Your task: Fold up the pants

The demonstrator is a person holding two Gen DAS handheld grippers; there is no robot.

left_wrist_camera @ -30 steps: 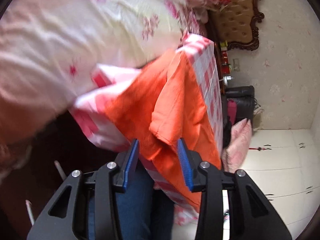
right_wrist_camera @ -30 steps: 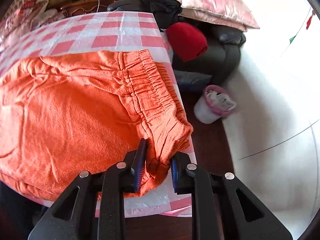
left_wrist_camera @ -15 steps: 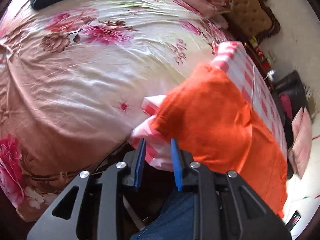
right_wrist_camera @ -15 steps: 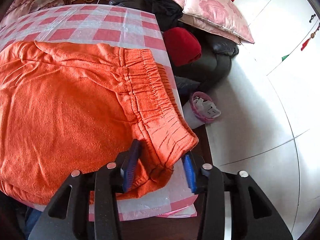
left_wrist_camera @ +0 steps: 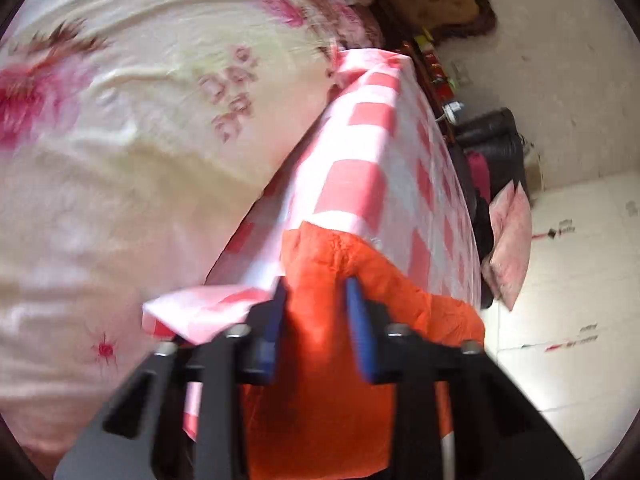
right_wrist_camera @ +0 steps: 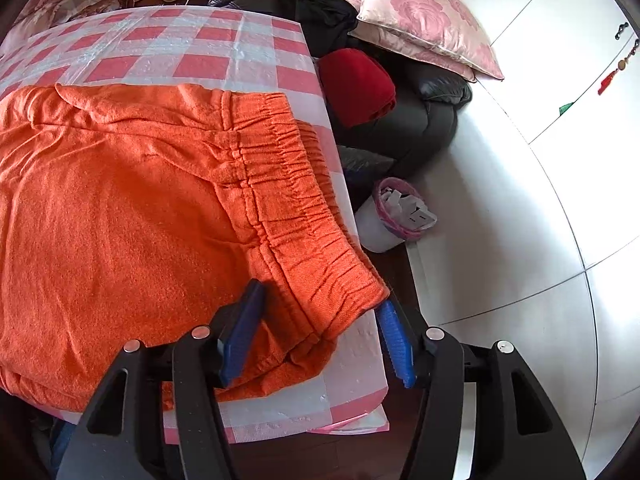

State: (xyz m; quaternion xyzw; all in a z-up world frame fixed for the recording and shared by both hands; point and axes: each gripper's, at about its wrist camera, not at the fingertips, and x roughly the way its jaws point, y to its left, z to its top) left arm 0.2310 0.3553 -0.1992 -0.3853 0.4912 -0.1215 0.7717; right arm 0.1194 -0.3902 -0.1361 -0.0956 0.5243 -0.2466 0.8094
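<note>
Covering the scene, bed: floral bedspread fills the view past your left side.
Tabletop: pink-and-white checked cloth beside the bed.
Pants: orange pants lie spread on the cloth, elastic waistband at the right edge.
Left hand-held gripper: you are closing its narrow jaws around a bunched pants edge; whether the pads press, cannot tell.
Right hand-held gripper: your jaws are opening, waistband corner lying loose between them.
Bin: small lined bin on the floor below.
</note>
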